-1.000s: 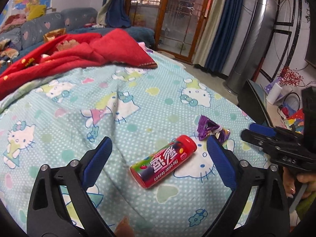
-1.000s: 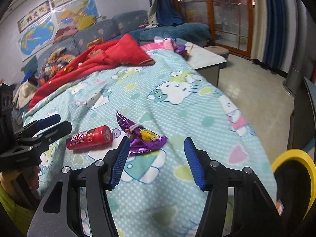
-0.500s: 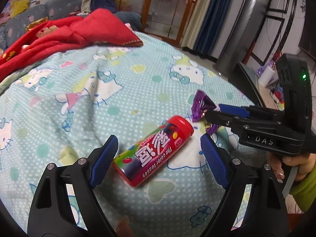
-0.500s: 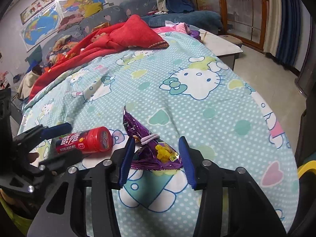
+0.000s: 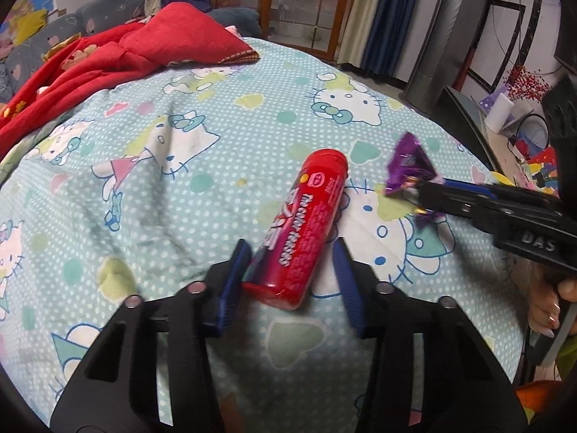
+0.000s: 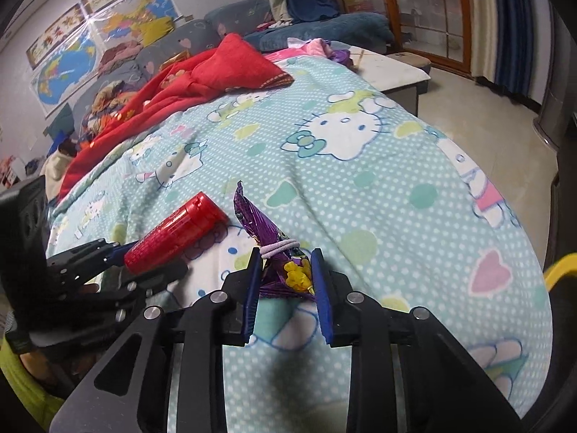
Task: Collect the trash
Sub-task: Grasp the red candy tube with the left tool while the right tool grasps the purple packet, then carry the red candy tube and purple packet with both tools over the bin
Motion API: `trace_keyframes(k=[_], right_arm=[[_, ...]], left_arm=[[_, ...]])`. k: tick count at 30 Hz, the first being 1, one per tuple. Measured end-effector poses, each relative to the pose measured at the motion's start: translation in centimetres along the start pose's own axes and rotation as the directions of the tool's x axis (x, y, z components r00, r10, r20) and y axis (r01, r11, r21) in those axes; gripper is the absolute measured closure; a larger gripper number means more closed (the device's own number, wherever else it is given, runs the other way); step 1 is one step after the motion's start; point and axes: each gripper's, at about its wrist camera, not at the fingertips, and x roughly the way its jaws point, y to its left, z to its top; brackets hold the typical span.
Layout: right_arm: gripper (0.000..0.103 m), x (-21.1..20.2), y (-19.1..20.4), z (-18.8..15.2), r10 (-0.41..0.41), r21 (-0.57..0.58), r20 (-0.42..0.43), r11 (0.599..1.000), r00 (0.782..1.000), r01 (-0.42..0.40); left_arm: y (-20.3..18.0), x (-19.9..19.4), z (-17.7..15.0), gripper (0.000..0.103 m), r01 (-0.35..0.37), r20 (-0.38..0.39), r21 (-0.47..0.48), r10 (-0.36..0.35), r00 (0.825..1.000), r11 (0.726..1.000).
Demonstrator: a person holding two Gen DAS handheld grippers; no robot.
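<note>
Closing both at once: my left hand-held gripper [image 5: 292,274] straddles the tube [image 5: 304,227], pads not yet gripping; the right hand-held gripper [image 6: 285,278] beside it nips the wrapper [image 6: 277,252], for binning together.

Both wrist views look steeply down, close over the patterned bedspread [image 5: 223,137], sharing the red tube [image 6: 173,231].

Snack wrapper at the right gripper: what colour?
Purple snack wrapper with yellow print, a pale hair tie around it. Right wrist view shows it best.
</note>
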Motion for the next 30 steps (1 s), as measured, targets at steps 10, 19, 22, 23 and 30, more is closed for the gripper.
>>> trace_keyframes(k=[10, 19, 22, 23, 30], right_arm=[[0.077, -4.0, -2.3, -1.4, 0.011, 0.067, 0.051, 0.998, 0.999, -0.014], [0.078, -7.8, -4.1, -2.1, 0.004, 0.106, 0.108, 0.994, 0.994, -0.015], [0.078, -8.9, -4.9, -2.4, -0.006, 0.126, 0.121, 0.992, 0.993, -0.009], [0.078, -9.1, -5.1, -2.5, -0.009, 0.131, 0.124, 0.991, 0.992, -0.007], [0.078, -11.0, -7.0, -3.2, -0.04, 0.172, 0.147, 0.985, 0.988, 0.014]], left_arm=[[-1.4, -2.0, -0.3, 0.08, 0.018, 0.068, 0.023, -0.02, 0.998, 1.0], [-4.3, -3.9, 0.0, 0.082, 0.173, 0.111, -0.021, -0.17, 0.979, 0.985], [-5.7, -4.5, 0.1, 0.082, 0.192, 0.128, -0.003, -0.19, 0.973, 0.981], [-6.3, -4.8, 0.1, 0.082, 0.201, 0.135, 0.005, -0.2, 0.97, 0.979], [-8.8, -6.1, 0.0, 0.082, 0.238, 0.157, 0.047, -0.242, 0.957, 0.97]])
